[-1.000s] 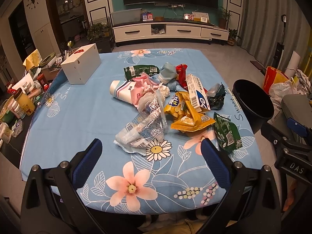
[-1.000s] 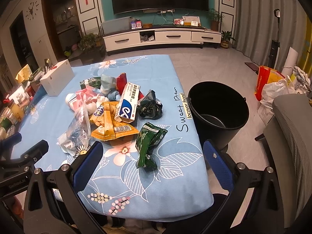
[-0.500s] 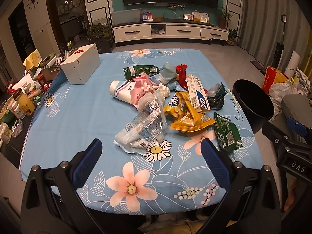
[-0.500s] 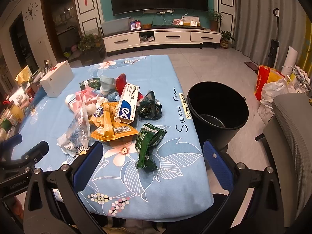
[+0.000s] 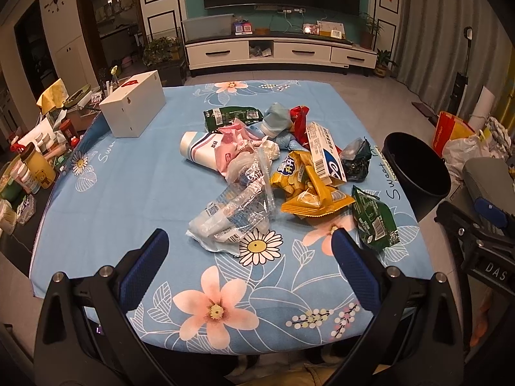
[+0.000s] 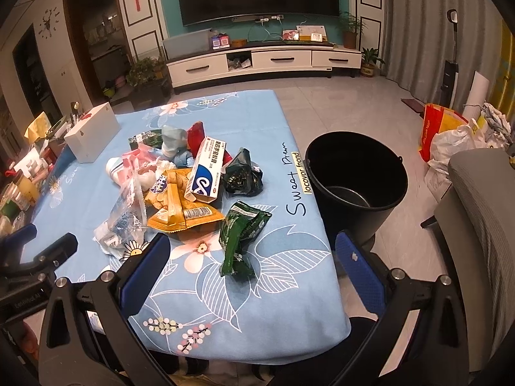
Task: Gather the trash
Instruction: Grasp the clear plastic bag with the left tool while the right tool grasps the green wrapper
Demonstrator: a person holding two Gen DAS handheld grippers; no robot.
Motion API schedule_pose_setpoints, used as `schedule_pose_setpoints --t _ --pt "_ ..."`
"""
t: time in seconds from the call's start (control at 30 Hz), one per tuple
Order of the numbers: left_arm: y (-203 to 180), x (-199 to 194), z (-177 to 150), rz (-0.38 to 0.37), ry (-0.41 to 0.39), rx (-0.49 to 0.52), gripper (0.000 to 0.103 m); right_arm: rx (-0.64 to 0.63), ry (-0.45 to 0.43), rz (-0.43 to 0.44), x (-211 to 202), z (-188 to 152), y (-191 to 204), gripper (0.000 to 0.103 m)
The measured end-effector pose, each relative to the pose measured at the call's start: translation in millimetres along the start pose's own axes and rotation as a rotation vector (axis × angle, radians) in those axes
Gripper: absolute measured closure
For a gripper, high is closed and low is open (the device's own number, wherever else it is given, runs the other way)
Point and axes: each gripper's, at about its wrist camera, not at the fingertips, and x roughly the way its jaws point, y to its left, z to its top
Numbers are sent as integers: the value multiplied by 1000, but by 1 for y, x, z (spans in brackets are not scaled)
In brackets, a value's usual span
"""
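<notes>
Trash pile [image 5: 273, 160]: wrappers and packets heaped in the middle of the counter [image 5: 106, 212], which is covered in a blue flowered cloth.
Green packet [image 6: 242, 236]: lies apart at the pile's near right; long axis runs from near to far, close to the counter's right edge.
White box [image 6: 206, 169]: long carton on top of the pile, lengthwise away from the viewer.
Bucket [image 6: 355, 177]: black, upright, on the floor just beside the counter's right edge.
Open room: bare cloth at the near edge and left side.
Left hand-held gripper [image 5: 249, 251]: released, jaws wide, over the near edge.
Right hand-held gripper [image 6: 254, 257]: released, jaws wide, near the green packet.
</notes>
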Motion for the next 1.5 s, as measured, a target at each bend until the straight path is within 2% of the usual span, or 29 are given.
schedule_pose_setpoints --t 0.33,0.47,0.67,0.83,1.07,1.27,1.5 --pt "18 9 -5 -123 -5 -82 3 48 15 20 3 -9 -20 3" --pt "20 16 -7 -151 1 -97 3 69 13 57 5 -9 -26 3" --pt "27 23 -13 -225 -40 -111 3 99 37 139 21 -16 -34 3" --pt "34 39 -23 -297 -24 -136 3 80 58 174 37 -24 -31 3" --pt "42 51 -26 -288 -45 -148 3 60 61 187 49 -26 -28 8" --pt "57 67 -21 -240 -62 -99 3 51 86 189 67 -26 -25 20" --pt "65 105 -14 -234 -8 -13 3 32 117 194 90 -23 -13 28"
